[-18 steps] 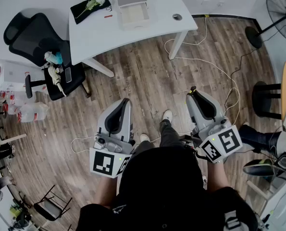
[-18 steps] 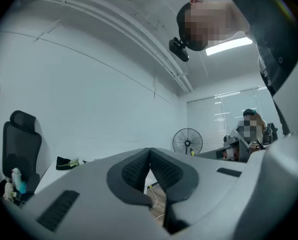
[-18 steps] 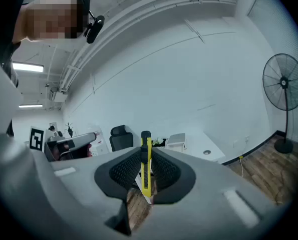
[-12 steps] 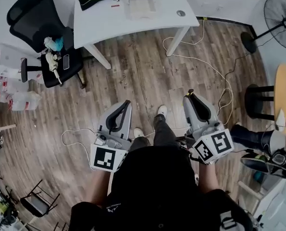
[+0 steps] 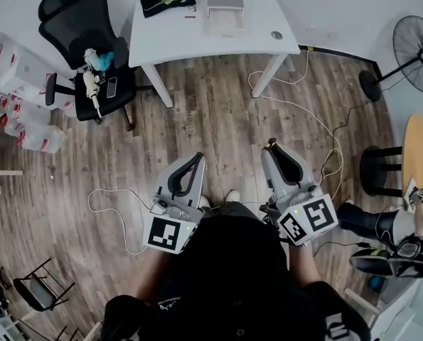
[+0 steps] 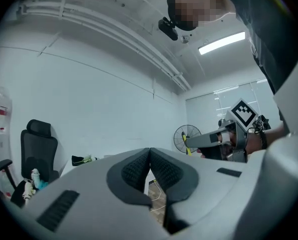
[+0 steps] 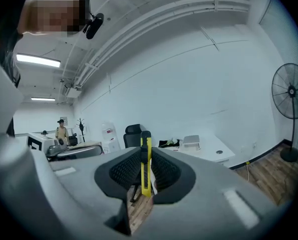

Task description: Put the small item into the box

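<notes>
Right gripper clamped on a yellow utility knife, held above the wood floor well apart from the white table, left gripper with jaws together and empty, white box on that table

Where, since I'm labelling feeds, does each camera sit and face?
Head view: on the person's head, facing steeply down at the floor; shows left gripper, right gripper, torso.
Left gripper view: on that gripper, facing across the room; shut jaws, right gripper beyond.
Right gripper view: on that gripper, facing the white table; jaws clamp a yellow knife.
Shared: all show the black chair and fan.
</notes>
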A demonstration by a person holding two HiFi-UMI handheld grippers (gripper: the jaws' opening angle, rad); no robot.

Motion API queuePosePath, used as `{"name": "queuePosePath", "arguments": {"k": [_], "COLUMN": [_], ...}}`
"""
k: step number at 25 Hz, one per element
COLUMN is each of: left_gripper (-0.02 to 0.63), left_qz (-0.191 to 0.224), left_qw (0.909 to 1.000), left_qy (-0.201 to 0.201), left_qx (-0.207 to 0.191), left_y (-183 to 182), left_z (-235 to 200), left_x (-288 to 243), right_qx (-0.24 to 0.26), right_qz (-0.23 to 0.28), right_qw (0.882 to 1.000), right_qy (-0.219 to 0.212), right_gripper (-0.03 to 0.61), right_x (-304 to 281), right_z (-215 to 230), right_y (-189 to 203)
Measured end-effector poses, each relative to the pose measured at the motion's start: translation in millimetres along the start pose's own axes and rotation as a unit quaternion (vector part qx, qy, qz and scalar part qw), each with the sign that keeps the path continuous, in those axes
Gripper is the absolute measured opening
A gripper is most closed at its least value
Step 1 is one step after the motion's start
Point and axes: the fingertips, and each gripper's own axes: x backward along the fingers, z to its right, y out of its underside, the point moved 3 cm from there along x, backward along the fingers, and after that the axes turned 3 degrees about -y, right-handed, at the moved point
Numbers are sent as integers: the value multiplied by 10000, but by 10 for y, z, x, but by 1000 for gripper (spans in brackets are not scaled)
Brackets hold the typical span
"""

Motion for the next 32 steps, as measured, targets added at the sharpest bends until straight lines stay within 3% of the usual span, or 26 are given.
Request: {"name": "queuePosePath", "arguments": {"k": [12,17,25,32], "left_gripper": [5,5,5,5], "left_qz": [-9,4,155,186], "left_qw": [9999,10000,9999,9997], "left_qy": [64,-40,-9,140], "left_qx": [-94,-67,-37,56], "left_y": [73,131,128,92], "left_z": [820,949,741,224], "left_x": [-350,-395,-686,-1142], "right_qx": [-125,-158,-61,-86], "right_qz": [246,389,300,215], "right_qw": [9996,9991,9995,9997], "right_qy": [-30,-54,-59,118], "right_gripper": [67,67,67,67], "right_x": [672,803,496,-71], "right_z": [548,676,816,1010], "right_y": [6,-18,-40,-164]}}
